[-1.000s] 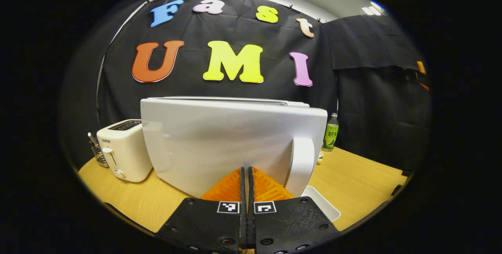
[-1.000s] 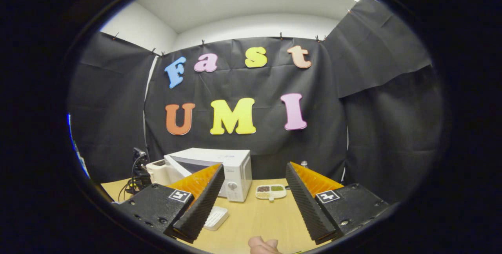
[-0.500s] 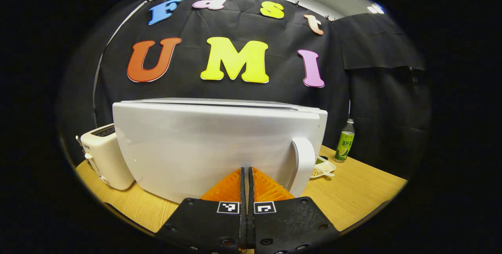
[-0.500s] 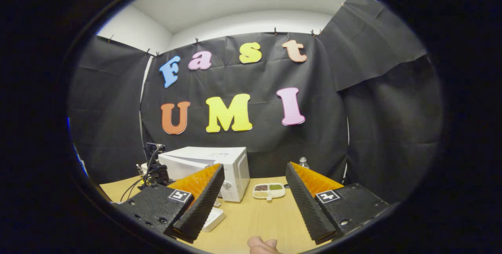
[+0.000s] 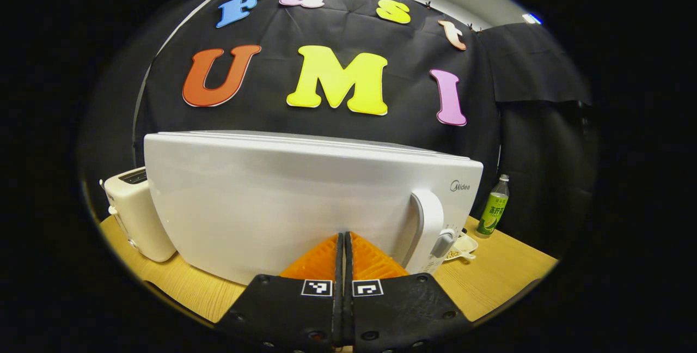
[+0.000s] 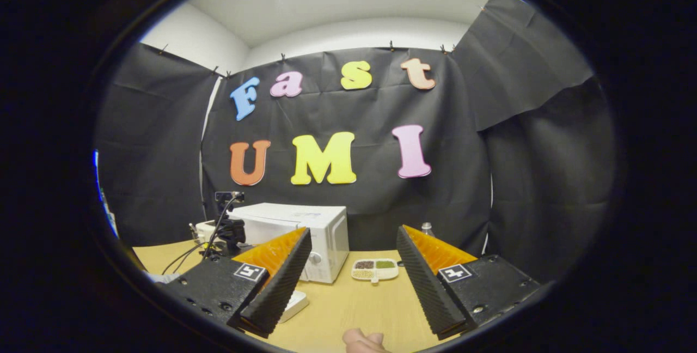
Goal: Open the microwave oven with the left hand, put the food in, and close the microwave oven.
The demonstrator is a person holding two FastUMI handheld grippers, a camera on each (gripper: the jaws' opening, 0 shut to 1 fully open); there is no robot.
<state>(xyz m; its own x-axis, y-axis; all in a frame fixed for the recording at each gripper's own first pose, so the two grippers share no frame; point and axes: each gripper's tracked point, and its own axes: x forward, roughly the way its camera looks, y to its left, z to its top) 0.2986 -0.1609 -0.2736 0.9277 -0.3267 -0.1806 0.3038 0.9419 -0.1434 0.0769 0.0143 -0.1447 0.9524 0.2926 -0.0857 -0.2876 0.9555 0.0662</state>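
White microwave door (image 5: 283,200) directly ahead of the left gripper (image 5: 344,257), fingers pressed together as if for pushing it closed; in the right gripper view, right gripper (image 6: 353,266) spread and idle, microwave (image 6: 305,238) beyond its left finger.

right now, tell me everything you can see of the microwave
The microwave is a white, glossy box standing upright on the wooden table, its wide door facing the left tool, which is shut just in front of it. A white vertical handle sits at the door's right, with a grey knob beside it. The door looks closed. A toaster stands at its left.
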